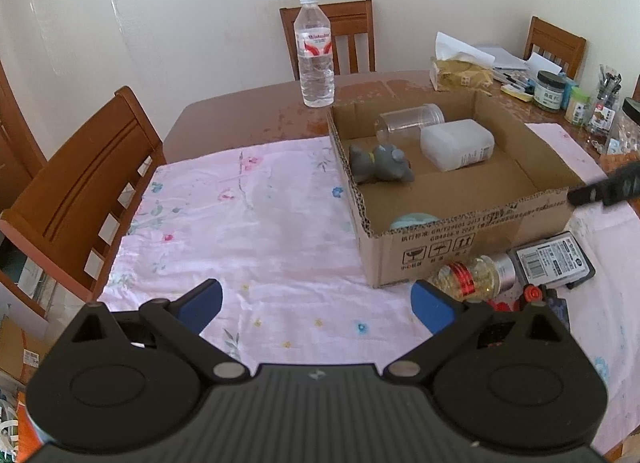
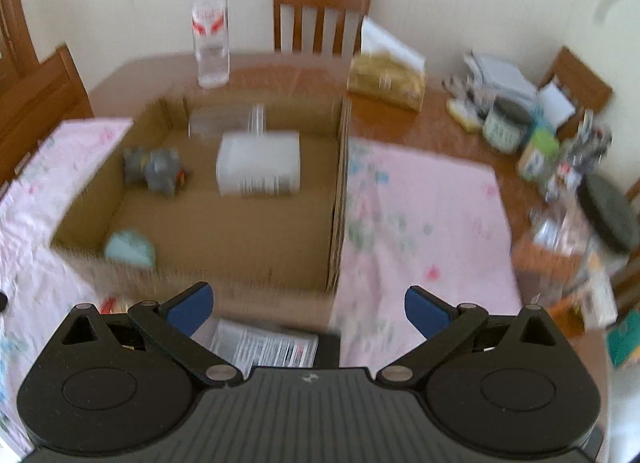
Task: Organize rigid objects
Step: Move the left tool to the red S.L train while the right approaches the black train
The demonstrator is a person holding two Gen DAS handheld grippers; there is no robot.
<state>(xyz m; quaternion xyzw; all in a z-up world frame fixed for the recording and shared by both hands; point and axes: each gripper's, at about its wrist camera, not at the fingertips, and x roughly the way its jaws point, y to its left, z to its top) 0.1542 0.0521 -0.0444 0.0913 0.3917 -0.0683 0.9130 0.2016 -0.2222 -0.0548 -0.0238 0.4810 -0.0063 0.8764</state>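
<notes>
The left tool (image 1: pixel 316 305) hangs over the pink floral cloth (image 1: pixel 240 223) with its blue-padded fingers spread wide and nothing between them. The right tool (image 2: pixel 309 309) is also spread wide and empty, above the near wall of the cardboard box (image 2: pixel 338 199); its view is blurred.

The box sits on the cloth on the wooden bench (image 1: pixel 248 103), open at the top. Inside, a clear plastic jar (image 1: pixel 412 121) lies on its side at the far wall, its long axis running left to right with the threaded mouth to the right. Just near of it lies a white translucent container (image 1: pixel 458 145), also on its side, long axis left to right, its printed label facing the near right. To the left a grey toy figure (image 1: pixel 380 163) lies tipped over, its long axis roughly left to right. A pale teal object (image 1: pixel 414 220) rests in the near left corner, mostly hidden by the box wall.

Outside the box, touching its near wall, a small bottle (image 1: pixel 476 273) with a red label and silver cap lies on its side, cap pointing right. Just right of it a flat dark case (image 1: pixel 554 261) with a white label lies on the cloth. A water bottle (image 1: pixel 314 53) stands upright on the bare bench beyond the box's far left corner.
</notes>
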